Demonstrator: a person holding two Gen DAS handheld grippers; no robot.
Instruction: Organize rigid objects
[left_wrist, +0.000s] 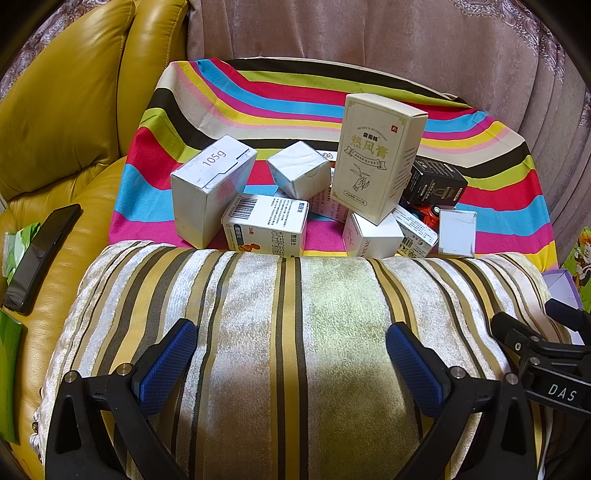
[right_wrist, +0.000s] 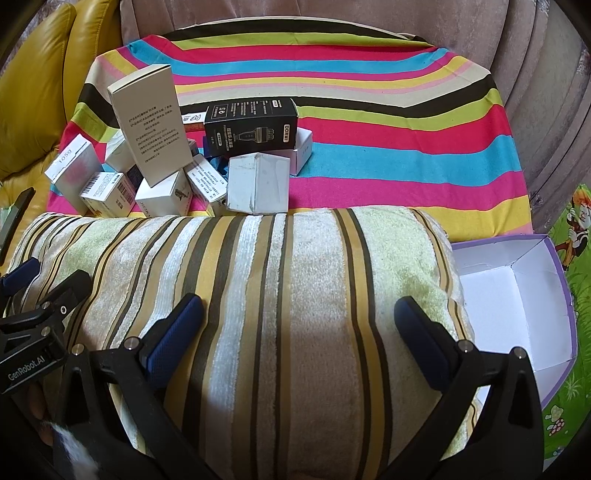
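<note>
A heap of small cartons lies on a rainbow-striped cloth (left_wrist: 295, 96). A tall cream box (left_wrist: 376, 155) leans on top; it also shows in the right wrist view (right_wrist: 151, 125). A white "105g" box (left_wrist: 207, 188) stands at the left, and a black box (right_wrist: 251, 123) at the back right. A plain white box (right_wrist: 258, 182) sits at the front. My left gripper (left_wrist: 291, 358) is open and empty over a striped towel cushion (left_wrist: 258, 332). My right gripper (right_wrist: 299, 332) is open and empty over the same cushion (right_wrist: 277, 277).
An open empty purple-edged white box (right_wrist: 517, 295) sits right of the cushion. A yellow leather sofa (left_wrist: 66, 110) is at the left with a black phone (left_wrist: 40, 254) on it. A pink fabric backrest (left_wrist: 369, 33) rises behind the cloth.
</note>
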